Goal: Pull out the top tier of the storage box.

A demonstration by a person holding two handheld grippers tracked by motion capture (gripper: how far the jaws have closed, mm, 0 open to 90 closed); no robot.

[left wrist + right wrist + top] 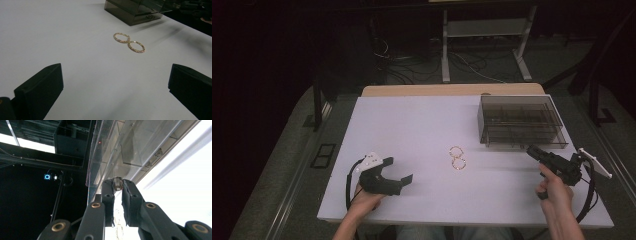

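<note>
No legible writing on smoked drawer box [522,121]

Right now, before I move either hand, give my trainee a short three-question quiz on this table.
1. True or false: the two gold rings lie touching each other on the white table.
2. What do the jaws of the right gripper pinch? A) a gold ring B) a small knob on the front of the smoky clear drawer box C) nothing
3. How do the jaws of the left gripper stand, and is anything between them?

Key
1. True; they form a figure eight.
2. B
3. Wide apart, with nothing between them; the rings lie farther ahead.
</note>
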